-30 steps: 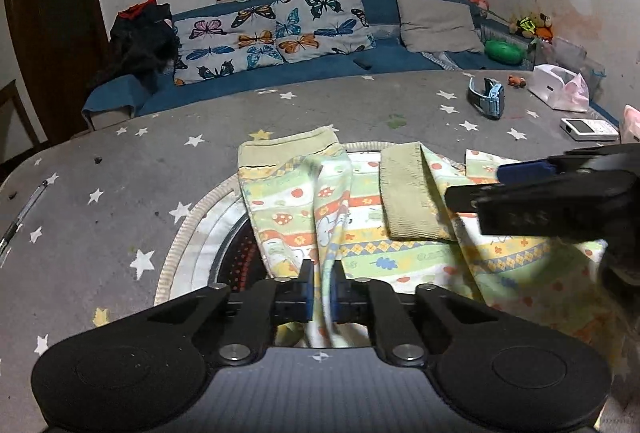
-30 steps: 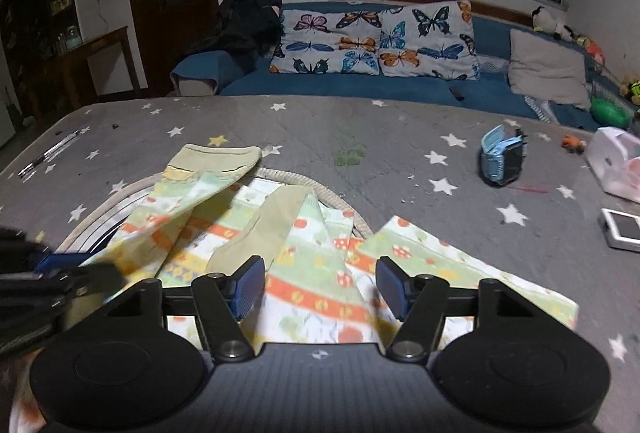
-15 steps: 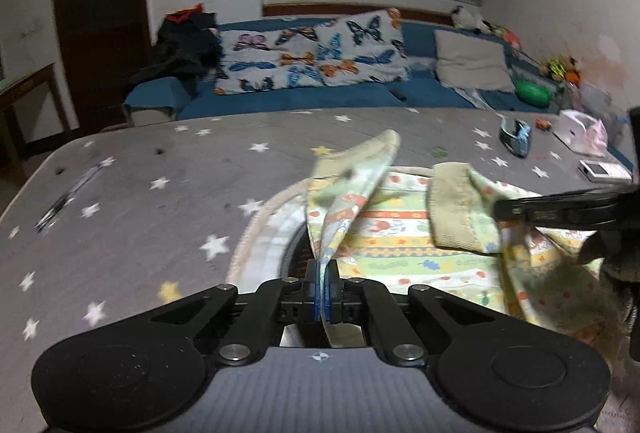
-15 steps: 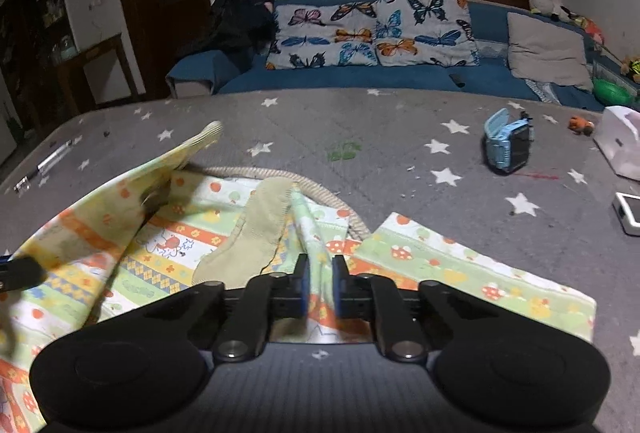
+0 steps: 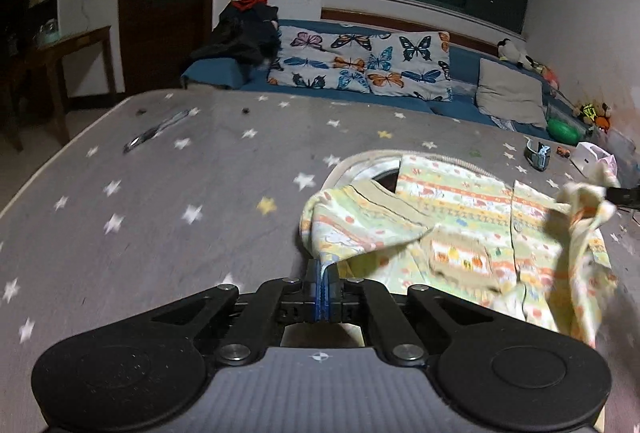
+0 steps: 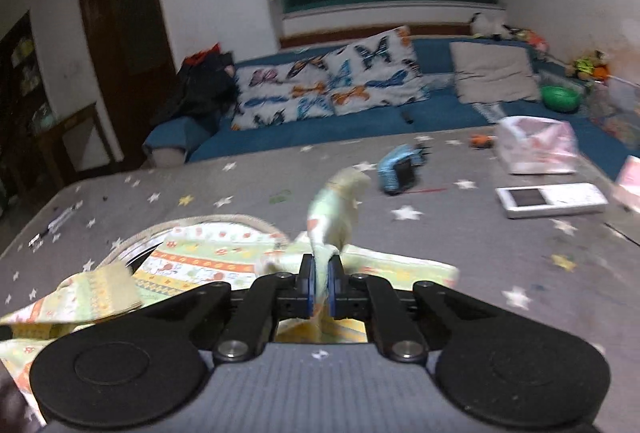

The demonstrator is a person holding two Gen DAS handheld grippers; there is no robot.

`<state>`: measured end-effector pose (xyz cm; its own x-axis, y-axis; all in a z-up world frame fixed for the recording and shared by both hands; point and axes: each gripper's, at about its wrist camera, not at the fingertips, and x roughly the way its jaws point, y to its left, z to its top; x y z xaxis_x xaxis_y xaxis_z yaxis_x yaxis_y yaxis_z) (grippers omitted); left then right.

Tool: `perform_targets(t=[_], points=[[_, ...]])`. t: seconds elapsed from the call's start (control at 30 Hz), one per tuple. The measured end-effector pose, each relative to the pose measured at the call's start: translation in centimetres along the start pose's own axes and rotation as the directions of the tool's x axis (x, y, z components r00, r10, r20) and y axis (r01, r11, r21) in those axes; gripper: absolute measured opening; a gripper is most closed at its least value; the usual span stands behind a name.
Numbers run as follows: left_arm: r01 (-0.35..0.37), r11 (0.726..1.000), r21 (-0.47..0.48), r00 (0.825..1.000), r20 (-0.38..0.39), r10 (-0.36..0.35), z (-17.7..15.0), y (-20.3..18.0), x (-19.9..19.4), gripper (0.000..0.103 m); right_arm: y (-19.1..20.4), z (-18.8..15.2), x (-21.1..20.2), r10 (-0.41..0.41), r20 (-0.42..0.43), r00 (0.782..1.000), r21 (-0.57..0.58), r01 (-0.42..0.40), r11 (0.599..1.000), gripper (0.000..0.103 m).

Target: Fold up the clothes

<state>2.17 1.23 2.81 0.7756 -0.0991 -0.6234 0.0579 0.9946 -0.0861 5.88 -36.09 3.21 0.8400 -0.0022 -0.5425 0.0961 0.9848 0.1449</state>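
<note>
Each tool pinches a lifted edge of the garment (image 5: 460, 217), the left tool (image 5: 322, 287) at its left side and the right tool (image 6: 320, 291) at its right, so the cloth (otherwise on the desk (image 5: 160, 193)) stretches crosswise between them.

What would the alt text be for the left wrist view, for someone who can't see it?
The left gripper, seen from behind its black fingers, is shut on a corner of a pastel patterned garment lifted off a grey star-print table. The garment's far corner is raised at the right edge. Behind stands a blue sofa with butterfly pillows.
</note>
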Motion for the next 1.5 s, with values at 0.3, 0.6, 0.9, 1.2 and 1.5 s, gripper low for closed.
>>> perform_targets(t=[0.3,0.6,0.9,1.2,1.5], points=[[-0.012,0.999,-0.049,1.000,-0.017,0.012,-3.5,1.5,-3.7,0.001,-5.4,-2.6,-7.0,-0.122,0.030,0.992,0.037,0.121,0.992,0.006],[-0.005,0.998,-0.065,0.998,-0.061,0.001,-6.2,2.4,-6.1,0.001,-10.3,-7.9,-9.7,-0.234,-0.084,0.969,0.100,0.242,0.965,0.006],[-0.005,0.998,-0.060,0.996,-0.095,0.000,-6.7,2.6,-6.0,0.002,-11.9,-11.5,-11.8,-0.323,-0.174,0.930,0.088,0.341,0.936,0.009],[-0.016,0.997,-0.073,0.993,-0.121,0.007,-6.9,3.0,-5.6,0.008,-11.2,-9.8,-11.9,-0.316,-0.094,0.944,0.037,0.320,0.947,0.015],[-0.059,0.998,-0.007,0.994,-0.098,0.058,-6.6,3.0,-7.1,0.033,-10.2,-8.8,-6.5,-0.239,-0.142,0.960,-0.002,0.242,0.970,0.022]])
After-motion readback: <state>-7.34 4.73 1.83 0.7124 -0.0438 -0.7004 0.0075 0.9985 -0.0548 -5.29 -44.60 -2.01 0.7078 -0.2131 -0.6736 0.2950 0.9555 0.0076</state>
